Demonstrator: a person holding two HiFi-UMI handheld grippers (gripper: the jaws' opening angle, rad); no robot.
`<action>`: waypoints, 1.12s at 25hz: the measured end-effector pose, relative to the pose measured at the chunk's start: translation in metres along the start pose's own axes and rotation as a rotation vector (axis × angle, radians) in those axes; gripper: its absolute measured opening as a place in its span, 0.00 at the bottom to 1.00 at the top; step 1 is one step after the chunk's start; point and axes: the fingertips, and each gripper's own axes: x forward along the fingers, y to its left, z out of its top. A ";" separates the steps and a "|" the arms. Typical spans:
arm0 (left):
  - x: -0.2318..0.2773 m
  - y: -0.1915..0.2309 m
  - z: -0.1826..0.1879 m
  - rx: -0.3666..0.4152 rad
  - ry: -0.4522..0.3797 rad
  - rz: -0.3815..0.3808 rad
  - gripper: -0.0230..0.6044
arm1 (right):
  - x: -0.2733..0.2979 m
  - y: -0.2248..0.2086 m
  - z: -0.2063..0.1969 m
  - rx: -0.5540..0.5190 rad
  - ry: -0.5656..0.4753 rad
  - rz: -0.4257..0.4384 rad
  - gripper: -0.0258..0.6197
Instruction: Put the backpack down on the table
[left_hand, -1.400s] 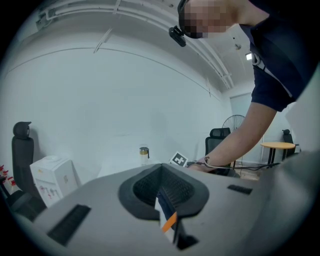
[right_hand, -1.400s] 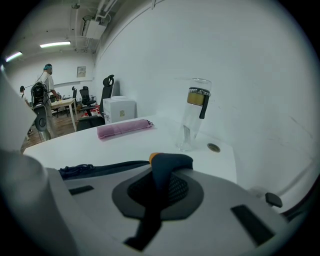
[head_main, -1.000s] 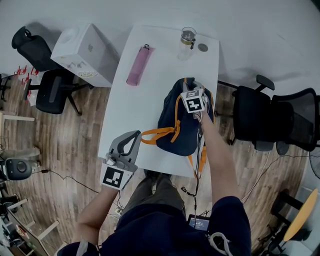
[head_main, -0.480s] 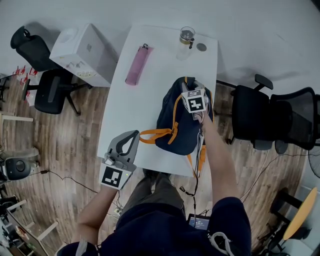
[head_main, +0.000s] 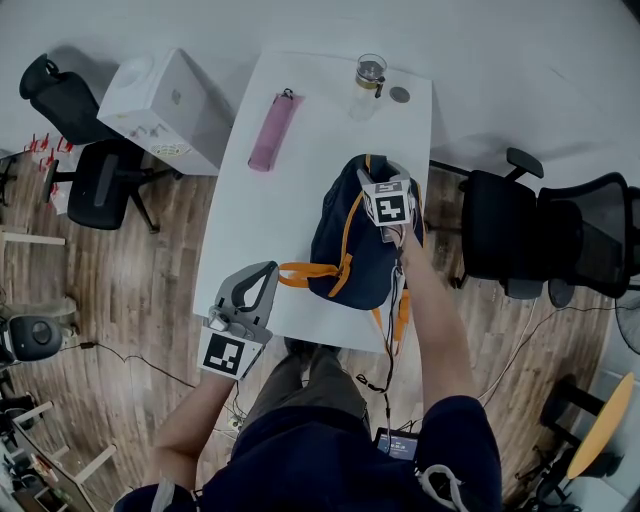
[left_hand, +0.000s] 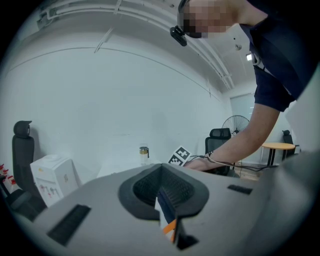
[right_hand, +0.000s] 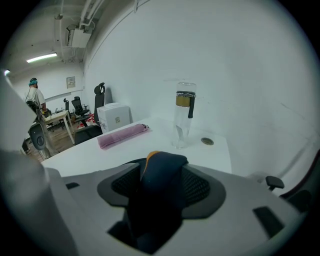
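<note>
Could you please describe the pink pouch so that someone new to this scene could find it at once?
Start at the white table in the middle of the room. On its far left part, apart from the dark blue backpack and the clear bottle, lies the pouch. It is the only pink, long, flat thing there.

Head view high above the table (head_main: 262, 235), steeply down; both gripper views low, close, toward the same bottle (right_hand: 183, 117).

Ahead-left of right gripper (right_hand: 161, 170): pink pouch (right_hand: 124, 136). Straight ahead: glass bottle (right_hand: 183, 117); small round disc (right_hand: 207, 141) right of it.
</note>
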 end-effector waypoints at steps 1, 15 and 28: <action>0.000 0.000 0.001 0.000 0.000 0.001 0.04 | -0.001 0.000 0.000 0.000 -0.004 0.000 0.44; -0.003 -0.007 0.006 0.013 -0.011 -0.003 0.04 | -0.032 -0.005 0.018 -0.011 -0.121 -0.027 0.62; -0.004 -0.011 0.024 0.035 -0.048 -0.006 0.04 | -0.122 0.005 0.068 0.013 -0.328 -0.019 0.61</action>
